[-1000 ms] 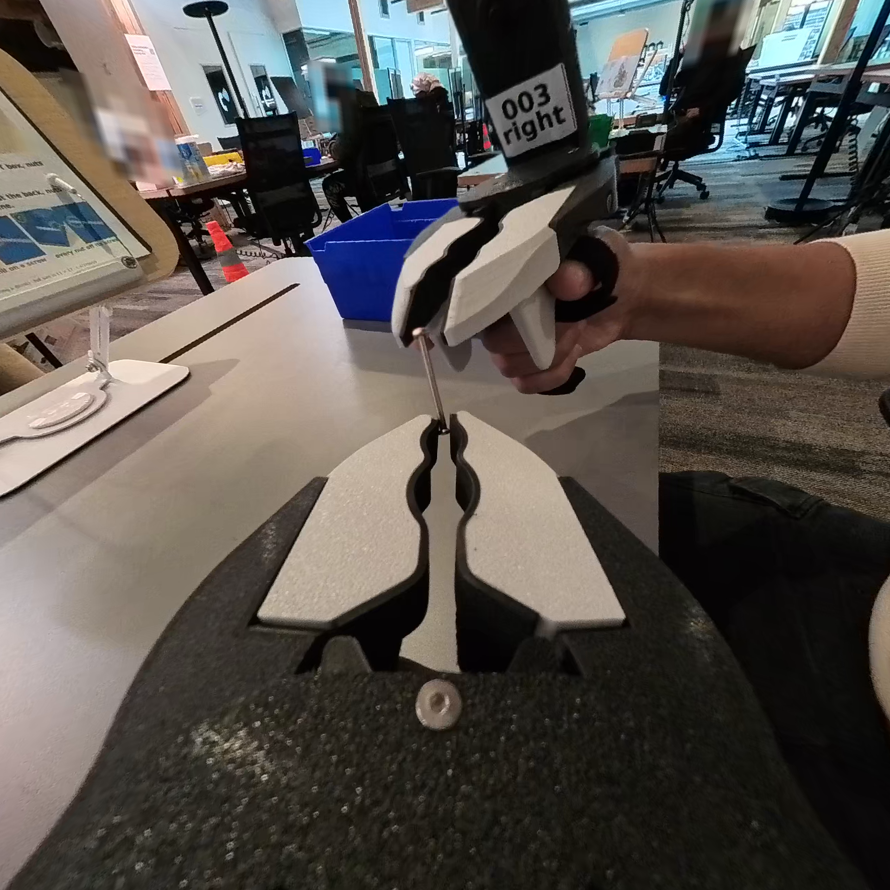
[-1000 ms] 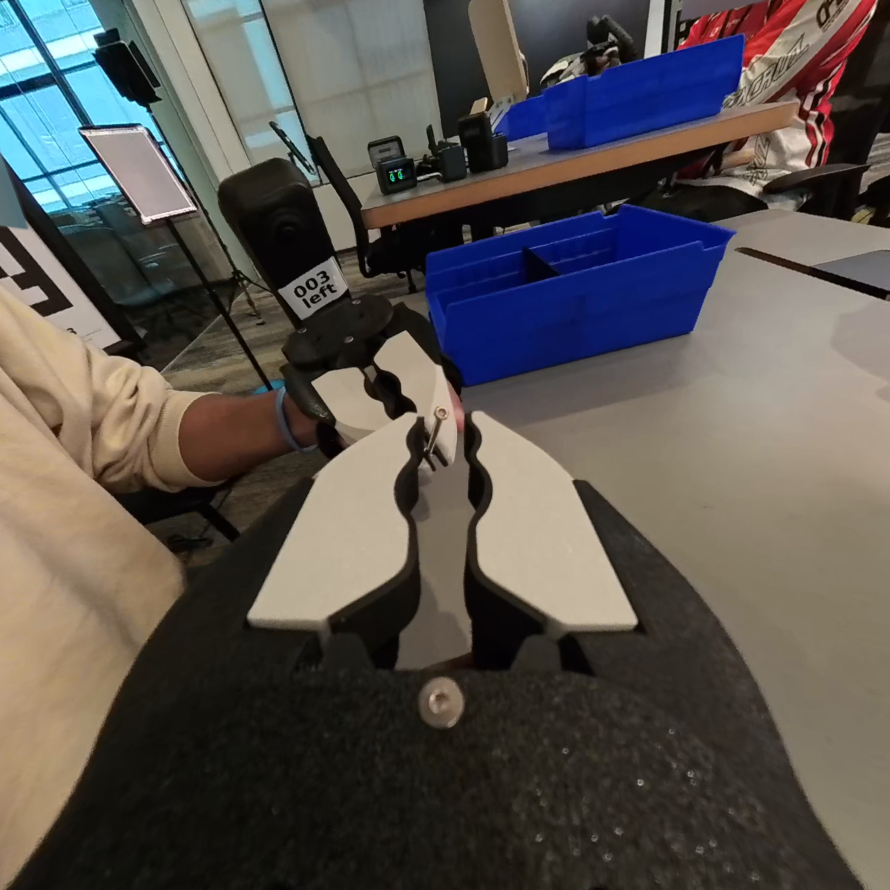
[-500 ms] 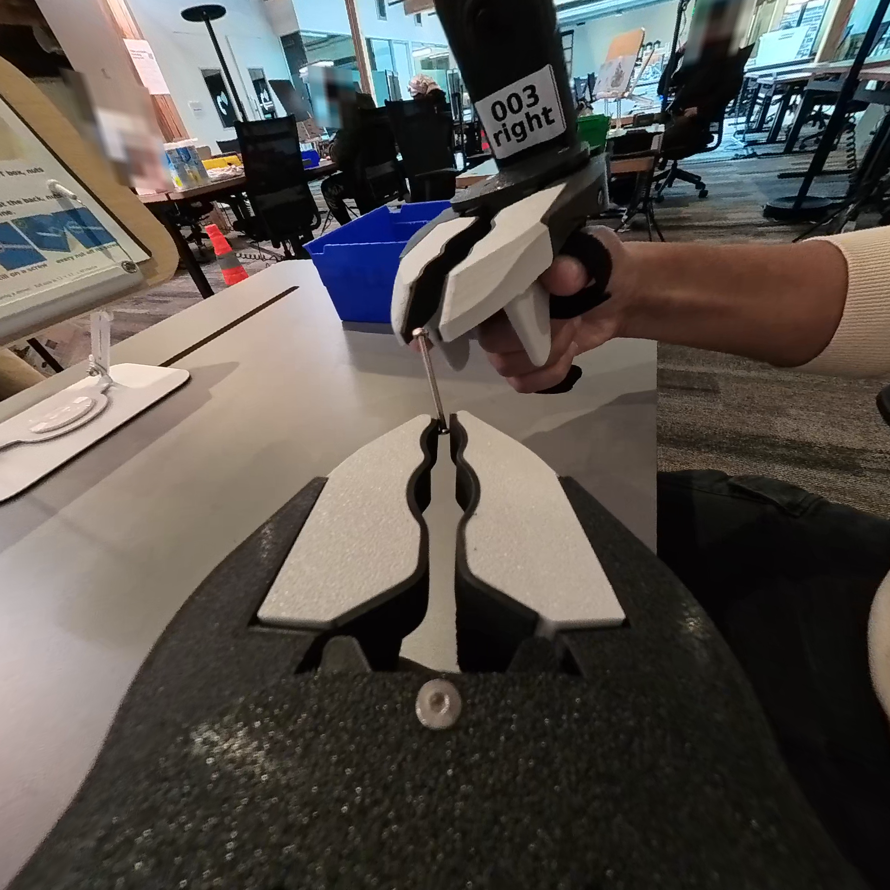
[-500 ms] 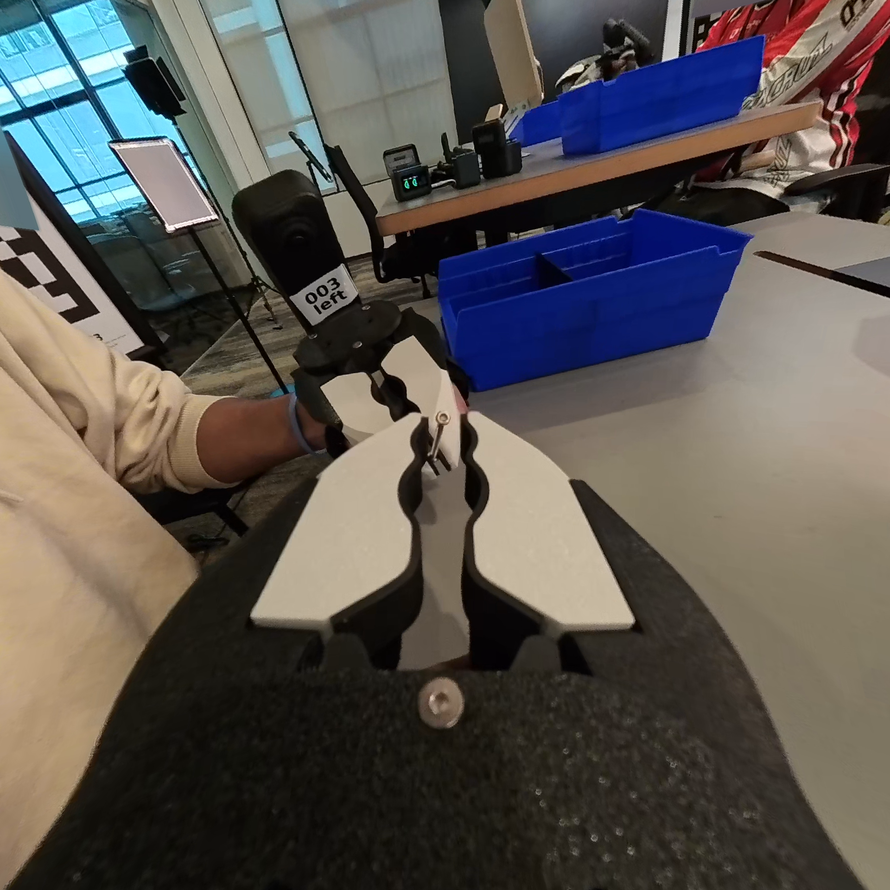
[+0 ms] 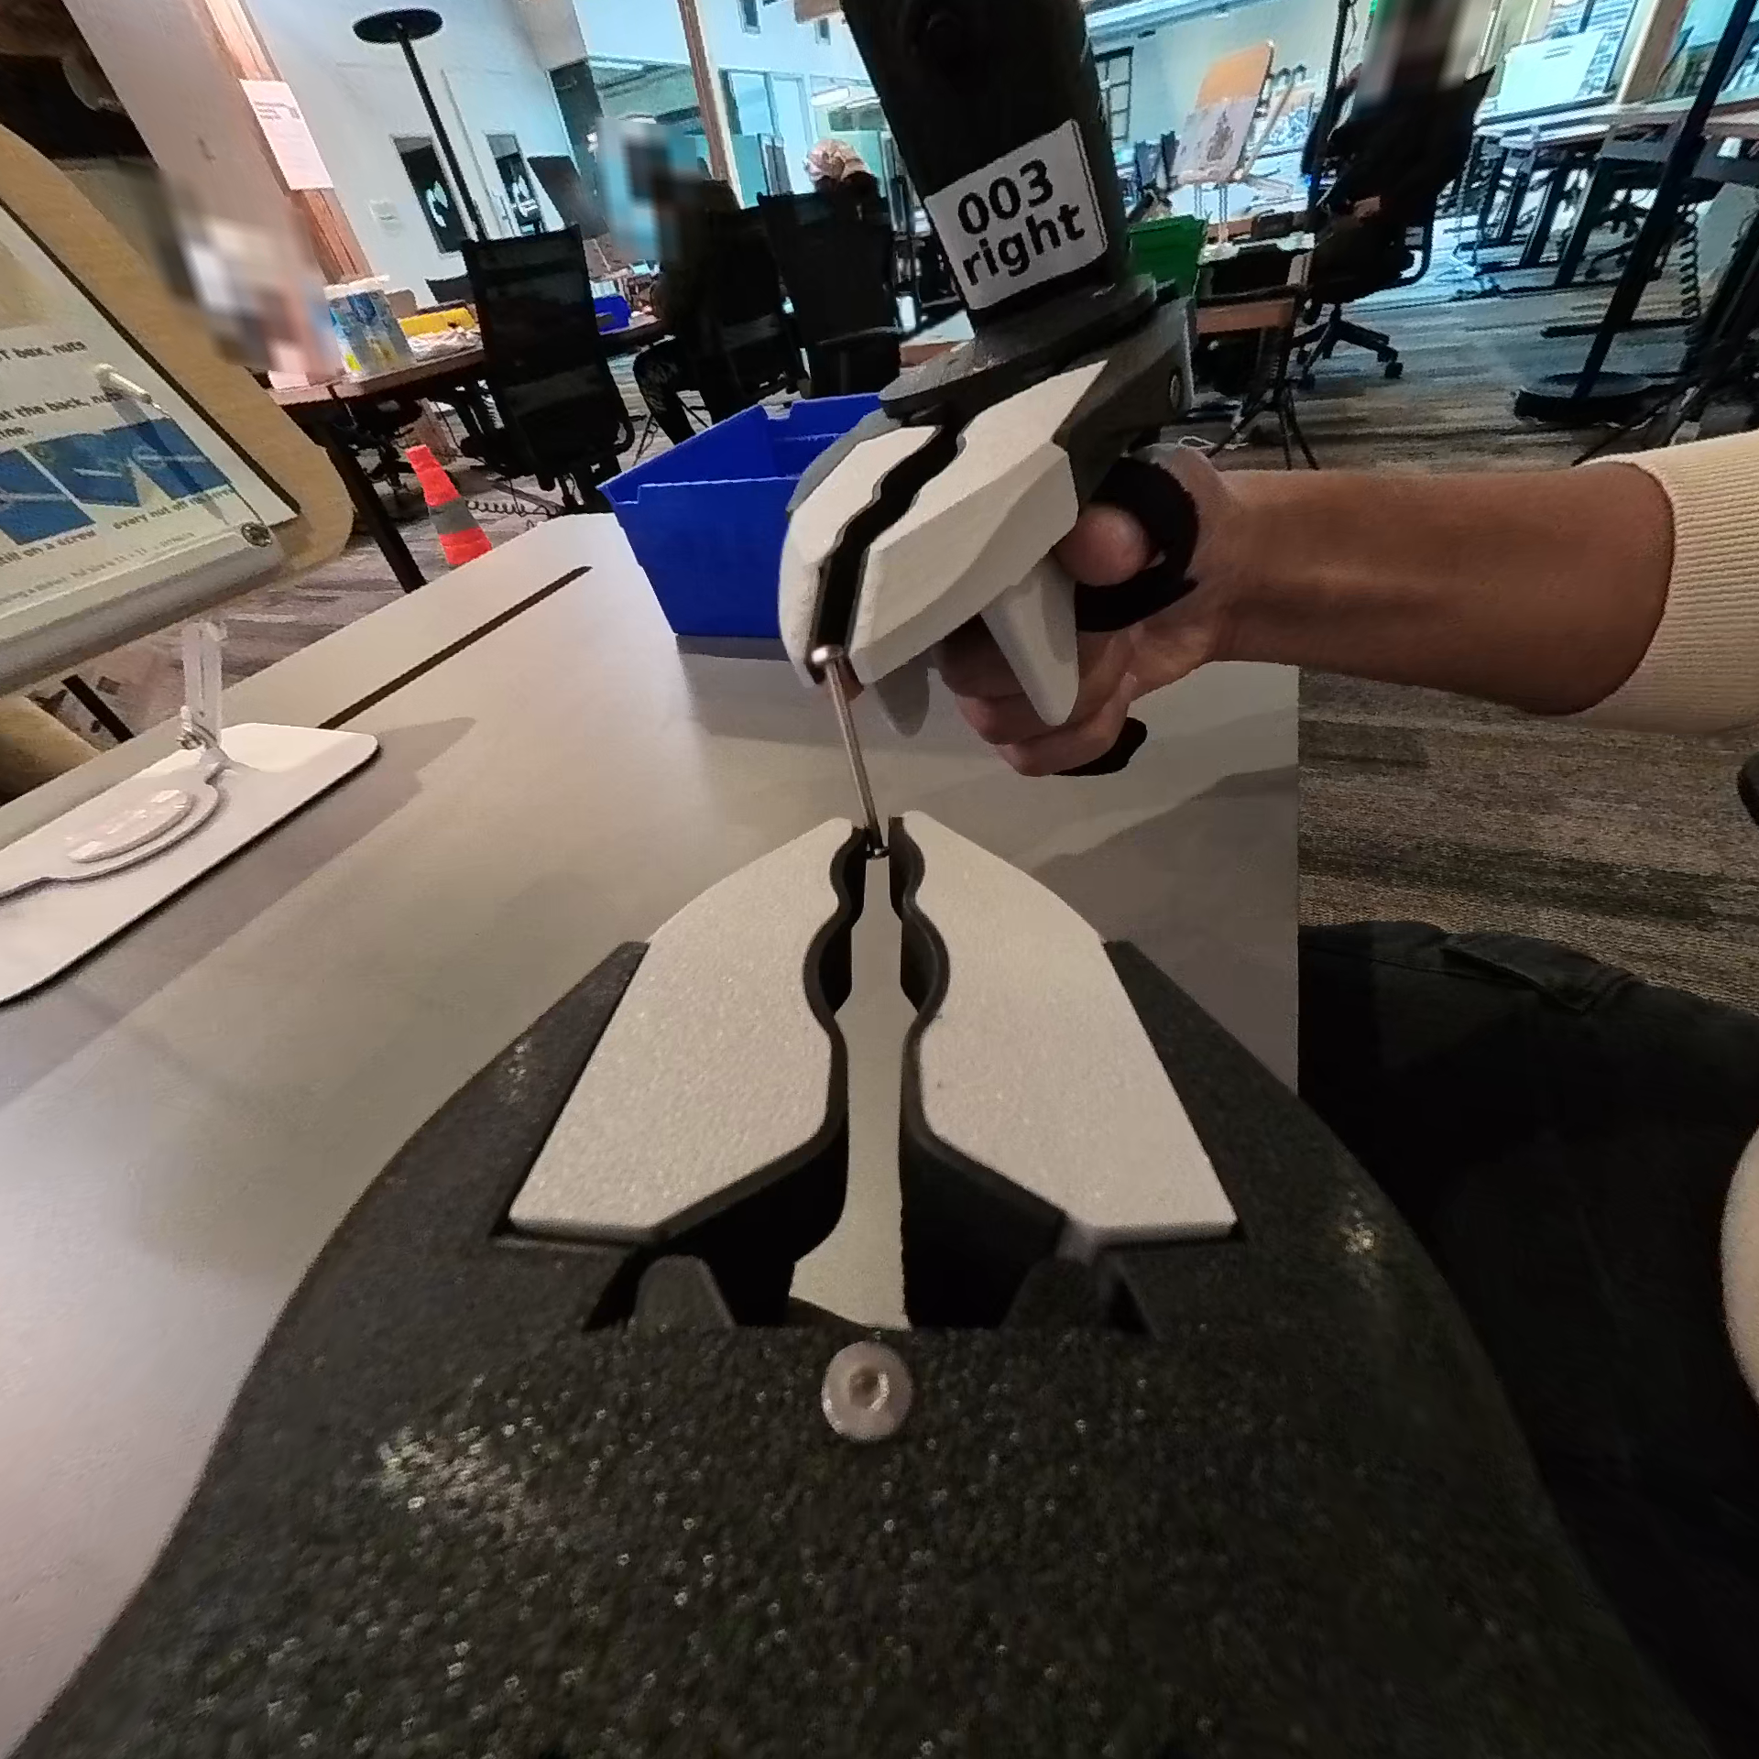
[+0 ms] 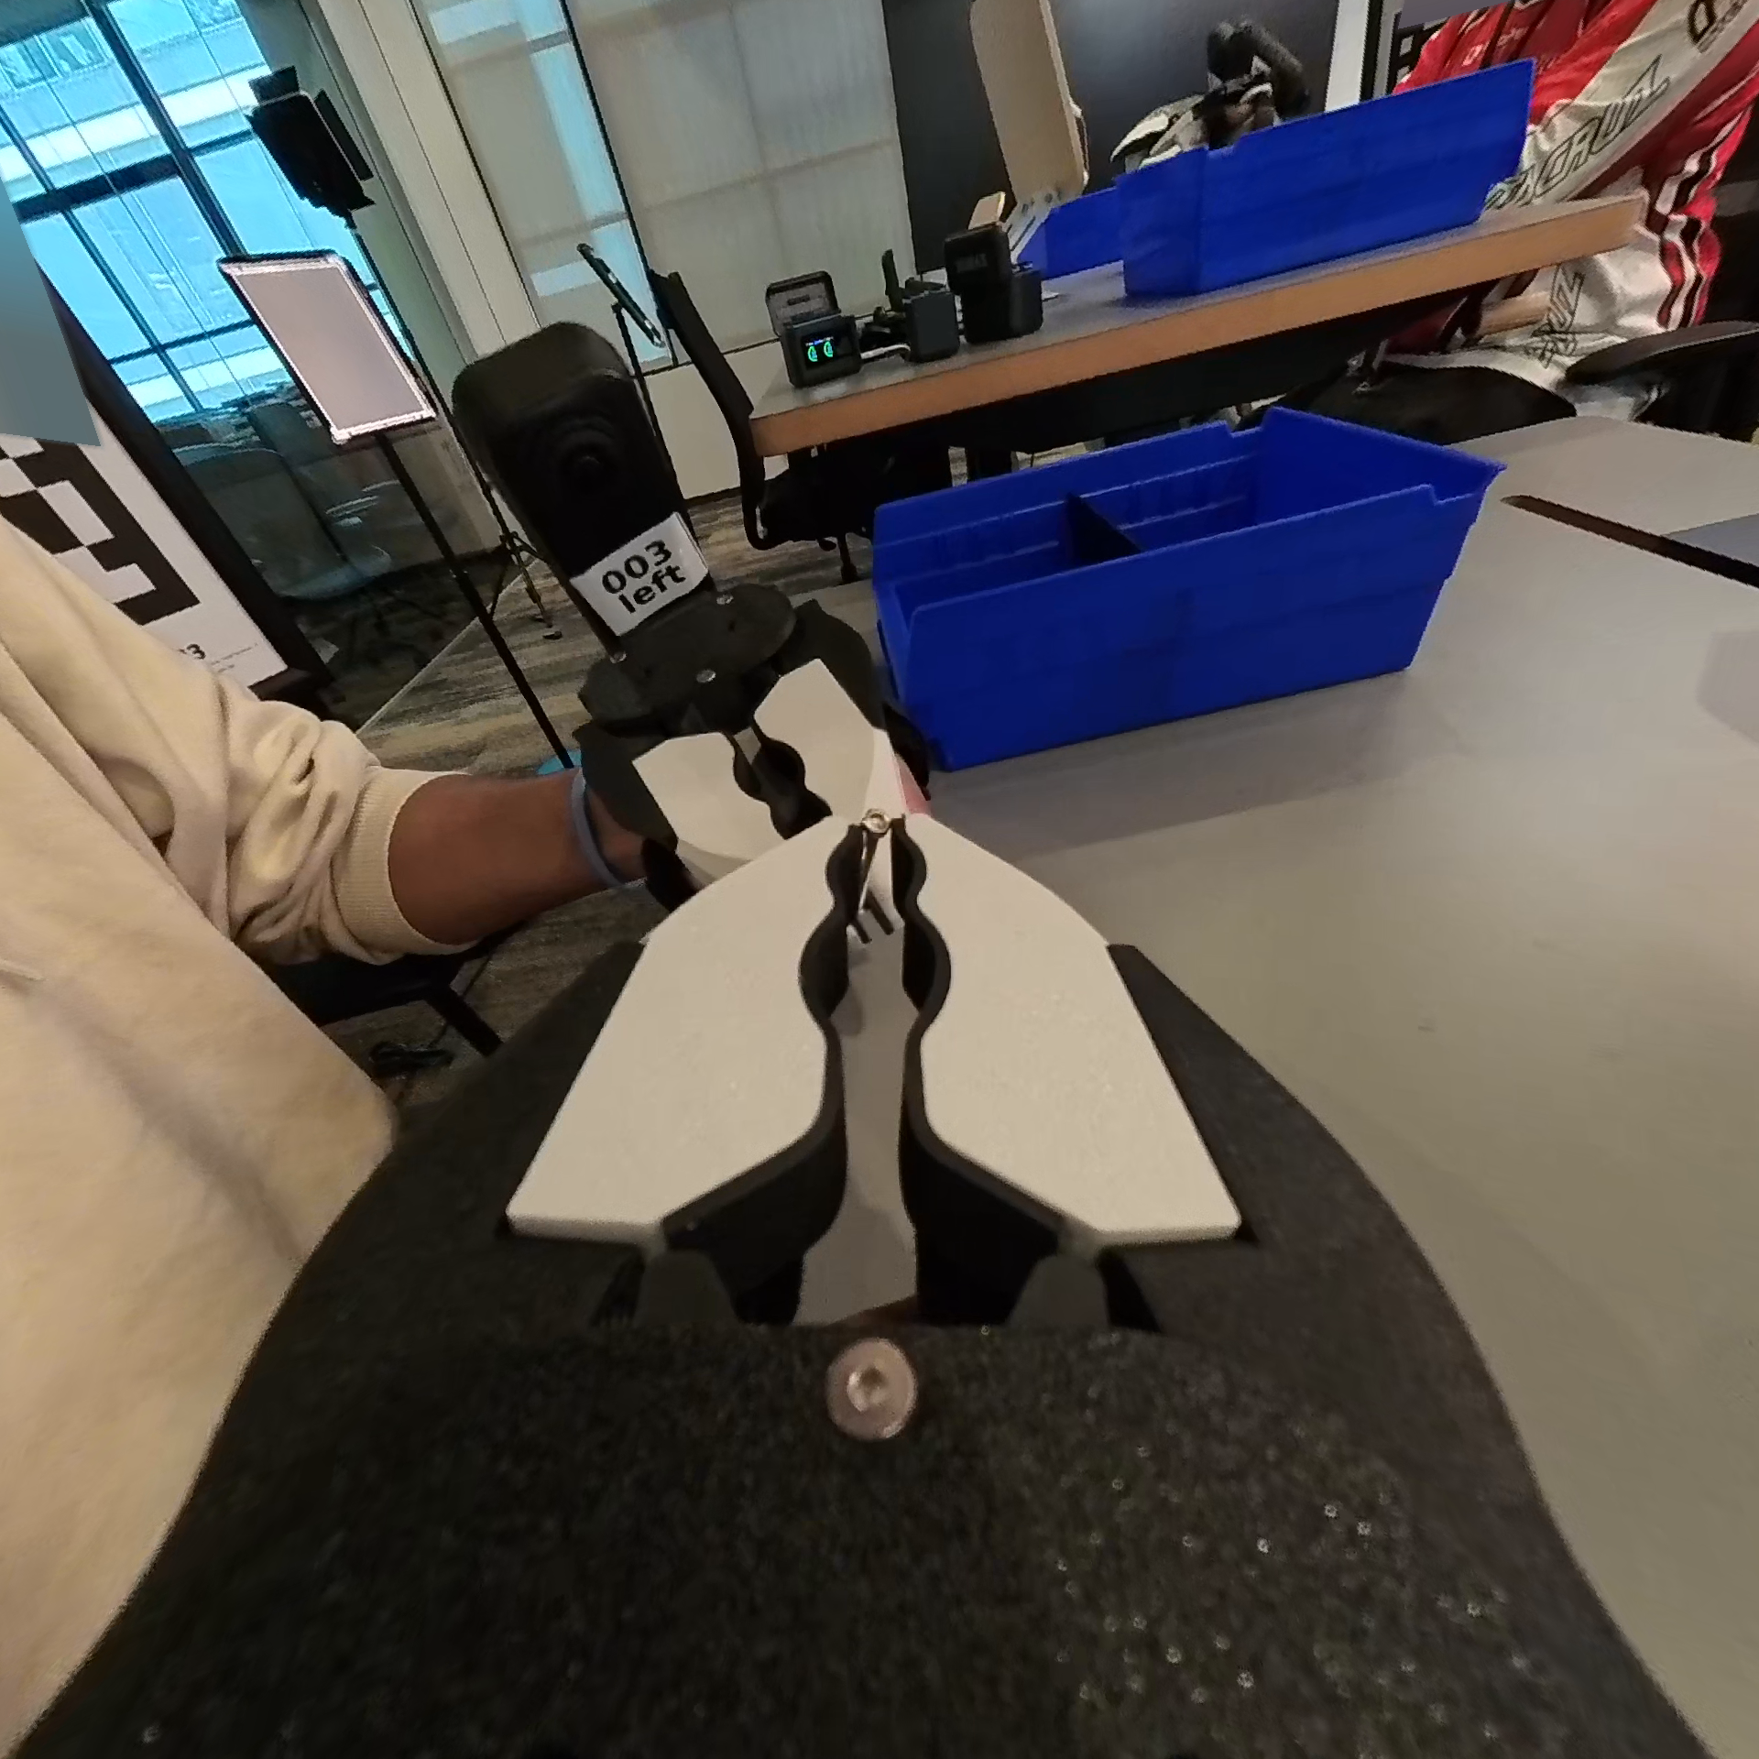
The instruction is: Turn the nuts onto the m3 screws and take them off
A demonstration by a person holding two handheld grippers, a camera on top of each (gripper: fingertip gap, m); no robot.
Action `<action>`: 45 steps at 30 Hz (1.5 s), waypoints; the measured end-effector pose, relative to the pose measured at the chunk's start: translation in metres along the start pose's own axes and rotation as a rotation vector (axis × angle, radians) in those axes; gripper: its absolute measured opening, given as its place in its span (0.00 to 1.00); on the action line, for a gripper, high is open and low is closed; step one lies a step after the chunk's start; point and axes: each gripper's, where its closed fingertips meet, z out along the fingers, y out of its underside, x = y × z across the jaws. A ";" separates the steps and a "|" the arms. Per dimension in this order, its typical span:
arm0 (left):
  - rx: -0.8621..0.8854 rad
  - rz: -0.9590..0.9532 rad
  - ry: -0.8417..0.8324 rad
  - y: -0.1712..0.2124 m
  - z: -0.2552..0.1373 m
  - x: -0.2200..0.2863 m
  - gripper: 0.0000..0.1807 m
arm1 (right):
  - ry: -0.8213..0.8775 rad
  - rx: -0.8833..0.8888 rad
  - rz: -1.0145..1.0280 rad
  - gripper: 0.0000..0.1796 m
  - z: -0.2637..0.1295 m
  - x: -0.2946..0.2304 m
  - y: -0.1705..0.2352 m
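Note:
A thin silver M3 screw (image 5: 855, 752) is held in the air between my two grippers, above the grey table (image 5: 457, 904). My left gripper (image 5: 878, 839) is shut on its lower end, where a small dark piece that looks like the nut (image 5: 878, 850) sits. My right gripper (image 5: 826, 666), held in a hand, points down from above and is shut on the screw's head. In the right wrist view the right gripper (image 6: 876, 830) pinches the screw (image 6: 866, 871) at its tips. The left gripper's white fingers (image 6: 704, 790) reach in from behind, with their tips hidden.
A blue divided bin (image 6: 1171, 609) stands on the table beyond the grippers and also shows in the left wrist view (image 5: 704, 533). A white stand base (image 5: 143, 838) and a leaning sign board (image 5: 114, 495) are at the left. The table's edge runs close on the right (image 5: 1290, 857).
The right gripper has tilted slightly around the screw. The screw and the left gripper stay in the same place, both grips unchanged.

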 end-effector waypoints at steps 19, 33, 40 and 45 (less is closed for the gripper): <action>-0.020 0.002 0.019 0.003 0.000 0.003 0.02 | 0.043 -0.130 -0.131 0.03 -0.003 -0.001 0.005; -0.083 0.043 0.027 0.011 0.002 0.006 0.02 | 0.041 -0.263 -0.196 0.03 -0.004 -0.001 0.017; -0.172 0.100 -0.013 0.024 0.005 0.003 0.02 | 0.080 -0.393 -0.271 0.03 -0.007 0.005 0.031; -0.255 0.169 -0.063 0.034 0.010 0.000 0.02 | 0.106 -0.423 -0.278 0.03 -0.005 0.009 0.037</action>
